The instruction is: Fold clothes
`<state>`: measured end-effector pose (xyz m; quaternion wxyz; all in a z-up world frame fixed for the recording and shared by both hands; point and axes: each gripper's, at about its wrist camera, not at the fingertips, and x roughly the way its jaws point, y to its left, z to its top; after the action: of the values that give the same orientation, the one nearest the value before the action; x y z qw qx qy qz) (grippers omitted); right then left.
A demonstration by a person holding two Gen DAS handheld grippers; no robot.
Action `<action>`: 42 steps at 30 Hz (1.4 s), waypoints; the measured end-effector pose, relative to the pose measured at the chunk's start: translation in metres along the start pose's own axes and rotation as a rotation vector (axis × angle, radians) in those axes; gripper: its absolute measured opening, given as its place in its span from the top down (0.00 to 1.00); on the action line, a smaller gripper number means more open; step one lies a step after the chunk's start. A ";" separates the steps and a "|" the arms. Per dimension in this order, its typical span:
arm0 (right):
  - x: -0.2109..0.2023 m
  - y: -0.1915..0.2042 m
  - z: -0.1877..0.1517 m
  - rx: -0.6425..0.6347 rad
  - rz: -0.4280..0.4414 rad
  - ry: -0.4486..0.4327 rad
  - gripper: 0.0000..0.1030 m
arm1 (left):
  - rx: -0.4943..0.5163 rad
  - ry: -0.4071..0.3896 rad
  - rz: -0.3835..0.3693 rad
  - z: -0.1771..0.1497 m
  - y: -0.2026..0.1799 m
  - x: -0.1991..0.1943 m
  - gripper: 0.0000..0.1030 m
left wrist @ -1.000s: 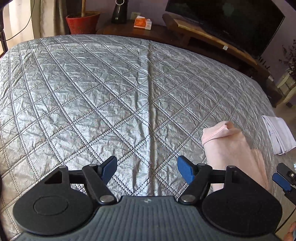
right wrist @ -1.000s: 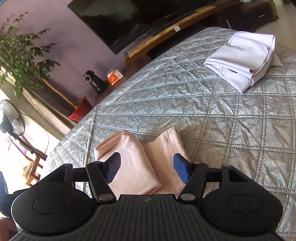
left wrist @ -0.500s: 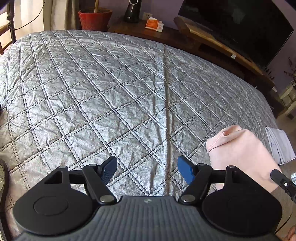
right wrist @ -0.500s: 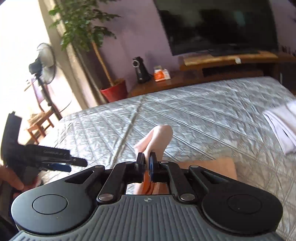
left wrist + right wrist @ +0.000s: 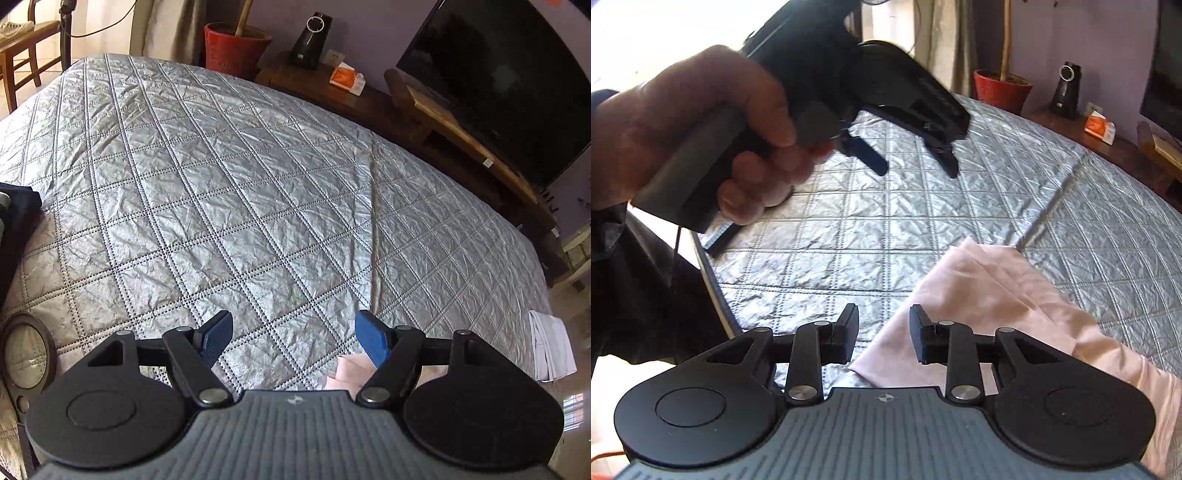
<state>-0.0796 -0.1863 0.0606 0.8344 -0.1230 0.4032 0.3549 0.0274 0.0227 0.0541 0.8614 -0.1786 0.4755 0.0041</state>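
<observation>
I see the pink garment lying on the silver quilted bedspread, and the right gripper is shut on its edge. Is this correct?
Not quite. The right gripper is open, not shut on anything: the right wrist view shows a clear gap between its fingers, with the corner of the pink garment just ahead of them. The rest holds: the garment lies on the silver quilted bedspread.

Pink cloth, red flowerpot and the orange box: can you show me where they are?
pink cloth (image 5: 997,295), right wrist view, on its flat middle.
red flowerpot (image 5: 236,50), left wrist view, on its front wall.
orange box (image 5: 346,77), left wrist view, on its top.
</observation>
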 end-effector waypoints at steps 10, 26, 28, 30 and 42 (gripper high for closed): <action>0.000 -0.158 0.000 0.357 -0.112 -0.107 0.34 | 0.090 0.110 0.067 -0.019 -0.002 0.025 0.32; 0.100 -0.157 0.034 0.132 0.185 0.170 0.97 | 0.375 0.157 0.107 -0.078 -0.051 0.035 0.27; 0.079 -0.165 0.039 0.195 0.227 0.046 0.98 | 0.401 0.158 0.117 -0.083 -0.053 0.036 0.23; 0.042 -0.192 0.039 0.374 0.240 -0.206 0.91 | 0.412 0.154 0.123 -0.084 -0.055 0.037 0.22; -0.082 -0.231 -0.174 1.259 -0.079 -0.337 0.34 | 0.517 0.095 0.089 -0.088 -0.082 0.035 0.34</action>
<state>-0.0566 -0.4779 -0.0076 0.8111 0.4320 0.3928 0.0344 -0.0106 -0.0872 0.0074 0.8540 0.0686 0.5082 -0.0880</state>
